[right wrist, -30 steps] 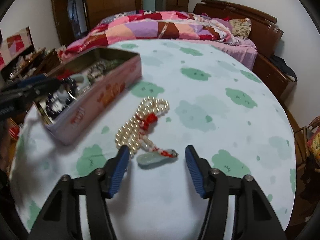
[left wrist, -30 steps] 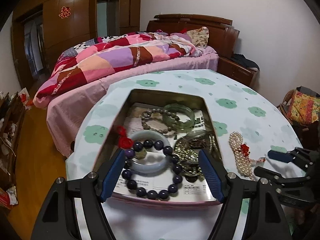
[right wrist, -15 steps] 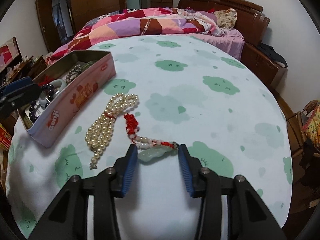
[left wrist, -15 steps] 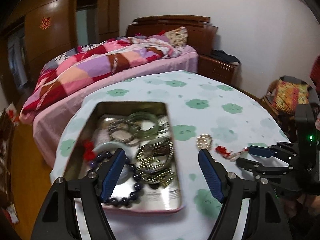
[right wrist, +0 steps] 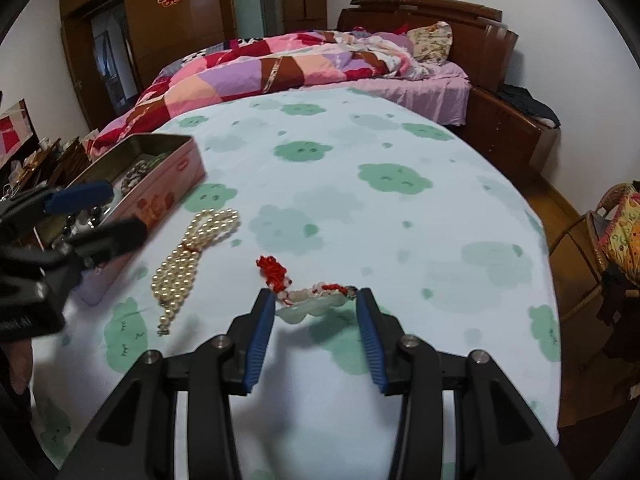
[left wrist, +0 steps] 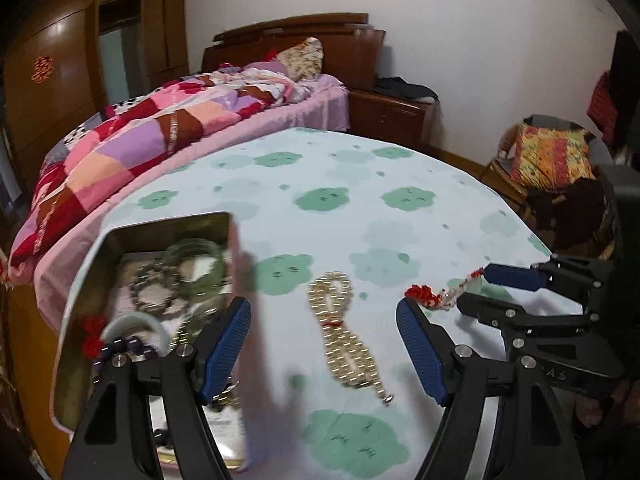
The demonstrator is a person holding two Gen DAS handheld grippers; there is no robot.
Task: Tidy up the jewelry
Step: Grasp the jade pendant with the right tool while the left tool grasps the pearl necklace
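Observation:
A pale green jade pendant (right wrist: 314, 309) on a red beaded cord with a red knot (right wrist: 274, 271) lies on the tablecloth. My right gripper (right wrist: 316, 312) is open with one finger on each side of the pendant, close to it; it also shows in the left wrist view (left wrist: 486, 288). A pearl necklace (right wrist: 188, 258) (left wrist: 346, 326) lies left of the pendant. My left gripper (left wrist: 324, 344) is open and empty, above the pearls and the right wall of the pink jewelry tin (right wrist: 168, 184) (left wrist: 240, 264), which holds several bracelets (left wrist: 188, 264).
The round table has a white cloth with green clouds (right wrist: 384, 208). A bed with a patchwork quilt (right wrist: 280, 68) stands behind it. A wicker chair with a colourful cushion (left wrist: 548, 156) is at the right. A nightstand (left wrist: 396, 116) is by the bed.
My left gripper has swung right, from over the tin to over the pearl necklace. My right gripper has moved forward around the jade pendant and its fingers have narrowed.

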